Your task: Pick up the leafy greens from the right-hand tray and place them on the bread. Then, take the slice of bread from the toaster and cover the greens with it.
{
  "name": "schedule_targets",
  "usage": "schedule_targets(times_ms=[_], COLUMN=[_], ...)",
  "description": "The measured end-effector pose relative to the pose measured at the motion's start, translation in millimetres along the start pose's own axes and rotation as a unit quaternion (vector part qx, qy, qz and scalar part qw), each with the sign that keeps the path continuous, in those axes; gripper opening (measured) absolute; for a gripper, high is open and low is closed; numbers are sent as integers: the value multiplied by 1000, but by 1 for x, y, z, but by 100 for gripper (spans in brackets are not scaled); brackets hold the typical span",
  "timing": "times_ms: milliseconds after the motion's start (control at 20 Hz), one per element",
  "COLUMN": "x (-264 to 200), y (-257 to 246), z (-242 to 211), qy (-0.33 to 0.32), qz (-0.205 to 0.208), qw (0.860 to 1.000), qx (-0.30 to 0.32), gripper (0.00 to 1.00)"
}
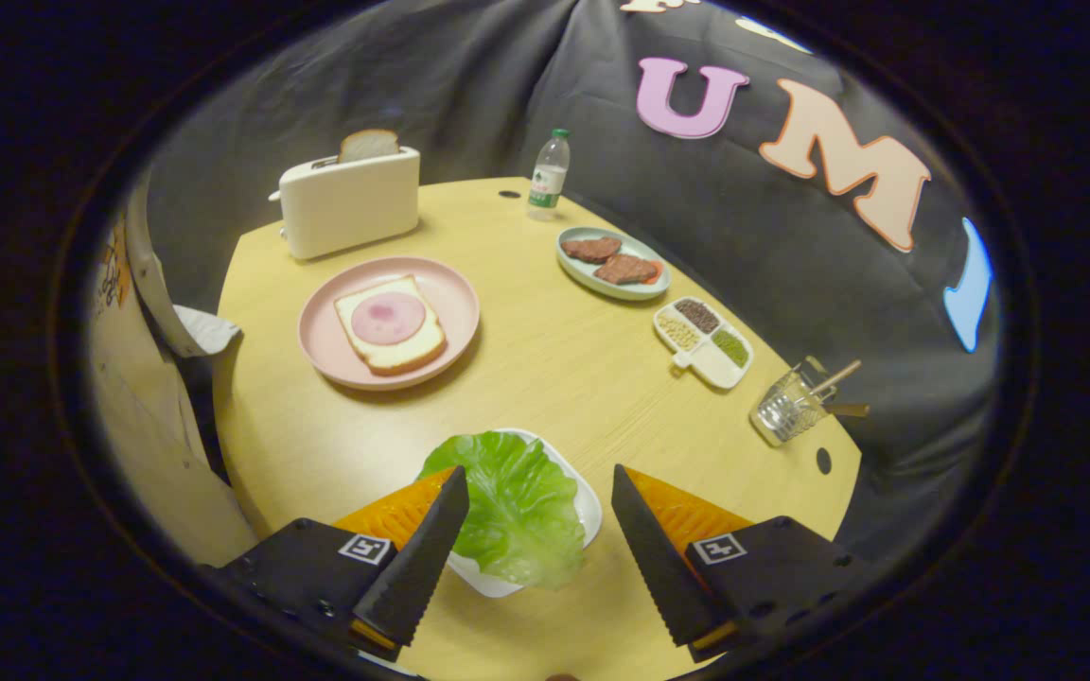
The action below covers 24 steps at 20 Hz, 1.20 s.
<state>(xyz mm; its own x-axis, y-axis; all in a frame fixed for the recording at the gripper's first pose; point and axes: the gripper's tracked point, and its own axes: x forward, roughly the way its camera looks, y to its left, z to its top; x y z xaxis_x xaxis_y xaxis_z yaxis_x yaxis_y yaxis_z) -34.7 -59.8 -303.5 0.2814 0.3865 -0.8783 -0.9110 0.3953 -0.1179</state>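
The claw [537, 515] is released, its two fingers spread wide in the lower part of the frame, and the lettuce leaf [517, 511] lies between them on a small white tray [587, 506], untouched as far as I can tell. Left of center, a pink plate [455, 307] carries a bread slice [392, 326] with a round piece of ham [388, 318] on top. In the upper left stands a white toaster [351, 203] with another bread slice [368, 144] rising out of its slot. All rest on the wooden tabletop [545, 378].
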Motion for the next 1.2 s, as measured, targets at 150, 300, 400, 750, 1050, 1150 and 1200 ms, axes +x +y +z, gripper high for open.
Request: schedule_targets(times_ms=[150,300,400,750,1050,1150,1200], x=[17,33,43,58,57,53,55], y=[12,21,23,33,49,55,56], z=[-26,-41,-50,-64,-61,-61,-61], qy=[41,64,79,114,115,114,116], qz=[28,44,51,91,114,114,109], qw=[998,997,995,989,987,987,987], qx=[-27,-28,-27,4,4,-7,-2], gripper=[99,99,99,77,43,28,19])
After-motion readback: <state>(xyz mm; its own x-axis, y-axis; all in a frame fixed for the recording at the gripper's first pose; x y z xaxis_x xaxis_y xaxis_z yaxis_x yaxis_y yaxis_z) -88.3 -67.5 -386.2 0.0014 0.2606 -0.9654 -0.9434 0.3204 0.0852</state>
